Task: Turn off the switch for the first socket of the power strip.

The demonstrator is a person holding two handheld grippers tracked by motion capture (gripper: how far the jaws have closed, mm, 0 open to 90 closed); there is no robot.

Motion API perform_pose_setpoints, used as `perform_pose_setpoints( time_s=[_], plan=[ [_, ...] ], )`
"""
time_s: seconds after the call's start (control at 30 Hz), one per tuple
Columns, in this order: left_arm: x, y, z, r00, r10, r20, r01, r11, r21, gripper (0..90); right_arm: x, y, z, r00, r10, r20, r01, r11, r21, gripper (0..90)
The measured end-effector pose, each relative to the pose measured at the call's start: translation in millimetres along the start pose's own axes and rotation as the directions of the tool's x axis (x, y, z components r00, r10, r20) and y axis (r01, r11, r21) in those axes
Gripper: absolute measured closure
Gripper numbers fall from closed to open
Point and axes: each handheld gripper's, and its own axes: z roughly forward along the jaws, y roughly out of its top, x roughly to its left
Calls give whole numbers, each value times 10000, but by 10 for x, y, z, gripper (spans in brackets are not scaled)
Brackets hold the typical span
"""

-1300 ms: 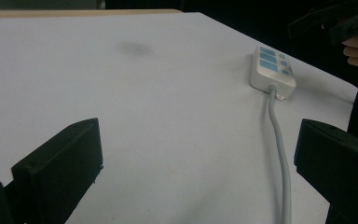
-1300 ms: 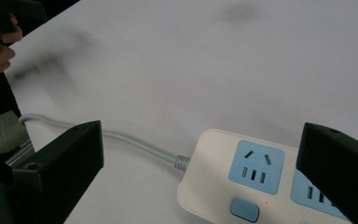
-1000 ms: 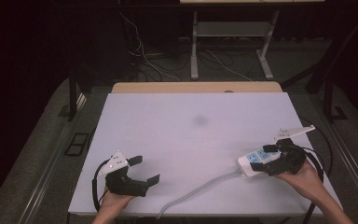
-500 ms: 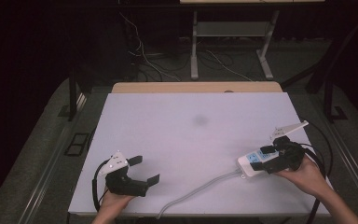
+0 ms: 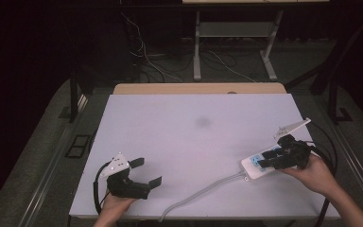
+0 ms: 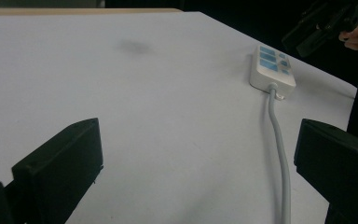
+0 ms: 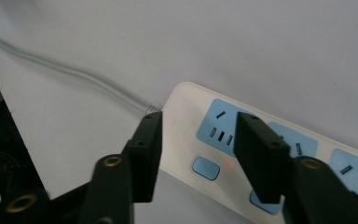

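Observation:
A white power strip (image 5: 254, 165) with blue sockets lies near the table's right front corner, and its grey cable (image 5: 203, 191) runs toward the front edge. My right gripper (image 5: 270, 158) hovers just over the strip's cable end. In the right gripper view its jaws stand partly apart above the power strip (image 7: 184, 100), with my right gripper (image 7: 200, 123) holding nothing, over a blue socket, a blue switch (image 7: 206, 168) and a small red light. My left gripper (image 5: 146, 171) rests at the front left, open wide. From it I see the power strip (image 6: 272, 67) and cable (image 6: 278, 140) ahead.
The white table (image 5: 194, 142) has a faint dark smudge (image 5: 202, 123) near its middle. A wooden edge (image 5: 198, 88) runs along its far side. Beyond it are table legs and floor cables (image 5: 151, 61) in the dark. A black cable (image 5: 328, 156) loops by the right edge.
My right gripper has shifted slightly over the strip's end, its grey plate tipping a little higher. The power strip and my left gripper have stayed put.

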Motion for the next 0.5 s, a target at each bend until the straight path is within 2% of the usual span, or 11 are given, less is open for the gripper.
perform_pose_setpoints(
  time_s=[0.27,0.4,0.5],
  plan=[
    [0,0,1,10000,13,-7,-13,10000,10,0,-48,-30,-2,9999,16,152,-21,9995,300,828],
    [1,-2,2,10000,36,-17,-36,10000,38,0,-64,-55,7,9996,-31,292,19,9992,397,889],
    [6,-3,4,10000,38,-23,-38,10000,70,0,-79,-83,9,9994,27,341,-38,9994,332,897]
  ],
)
